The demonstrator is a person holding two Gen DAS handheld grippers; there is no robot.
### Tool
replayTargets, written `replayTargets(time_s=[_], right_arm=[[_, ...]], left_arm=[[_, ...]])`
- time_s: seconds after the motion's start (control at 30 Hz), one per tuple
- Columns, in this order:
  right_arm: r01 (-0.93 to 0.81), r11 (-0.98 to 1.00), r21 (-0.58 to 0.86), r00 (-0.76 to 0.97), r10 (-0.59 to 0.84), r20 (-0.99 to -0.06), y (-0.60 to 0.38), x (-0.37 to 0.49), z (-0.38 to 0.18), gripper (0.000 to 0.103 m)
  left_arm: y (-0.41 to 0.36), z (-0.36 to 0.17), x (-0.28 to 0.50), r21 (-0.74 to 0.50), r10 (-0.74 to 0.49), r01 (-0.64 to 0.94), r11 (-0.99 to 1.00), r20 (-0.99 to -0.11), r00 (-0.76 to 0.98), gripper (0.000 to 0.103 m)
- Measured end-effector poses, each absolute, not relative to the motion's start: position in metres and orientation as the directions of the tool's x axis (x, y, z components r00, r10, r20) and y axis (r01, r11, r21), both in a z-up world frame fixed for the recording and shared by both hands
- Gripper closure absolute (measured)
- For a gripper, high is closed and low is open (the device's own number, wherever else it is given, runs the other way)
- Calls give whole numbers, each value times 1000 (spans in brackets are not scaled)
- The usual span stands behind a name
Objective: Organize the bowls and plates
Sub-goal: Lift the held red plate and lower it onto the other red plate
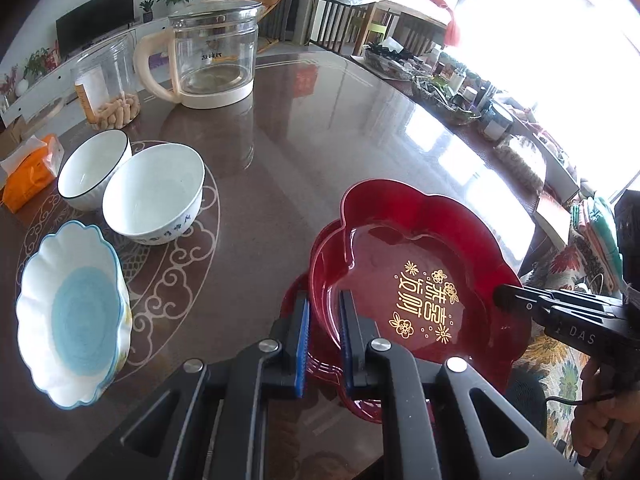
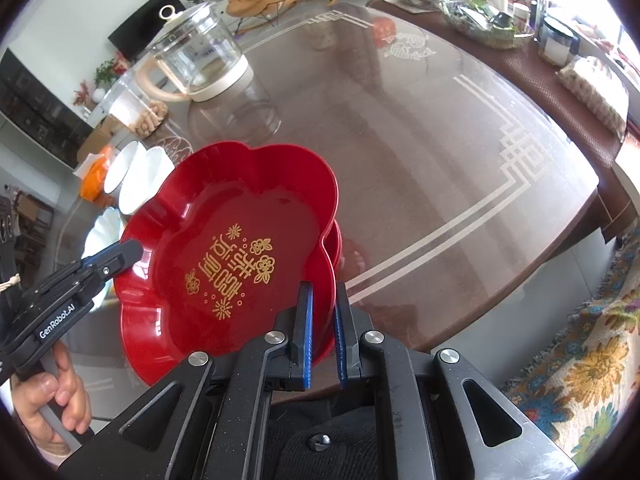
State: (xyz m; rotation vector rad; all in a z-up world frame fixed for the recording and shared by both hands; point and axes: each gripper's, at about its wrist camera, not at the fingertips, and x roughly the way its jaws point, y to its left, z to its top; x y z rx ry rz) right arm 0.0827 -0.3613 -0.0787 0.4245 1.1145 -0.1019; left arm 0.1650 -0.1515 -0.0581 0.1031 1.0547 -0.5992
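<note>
I have the red flower-shaped plate [image 1: 420, 264] pinched on opposite rims: my left gripper [image 1: 324, 332] clamps one edge, my right gripper [image 2: 322, 328] the other. It sits over a second red plate [image 2: 334, 240] above the glass-topped table [image 1: 320, 140]. Left of the red plate stand two white bowls [image 1: 154, 194] and a blue-centred scalloped dish [image 1: 74, 312]; beyond them, a glass kettle [image 1: 212, 48].

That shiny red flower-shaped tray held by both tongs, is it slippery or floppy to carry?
The red tray looks like glossy plastic, so probably slick and fairly light. Its rim keeps its shape between the left tongs and right tongs, so likely stiff.
</note>
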Motion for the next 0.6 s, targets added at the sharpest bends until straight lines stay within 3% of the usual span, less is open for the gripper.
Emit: replayTargets(time_s=[0.6], right_arm=[[232, 965, 122, 446, 6, -895, -337, 81, -110, 91]], left_arm=[[-155, -94, 158, -67, -307, 518, 853, -866, 393, 90]])
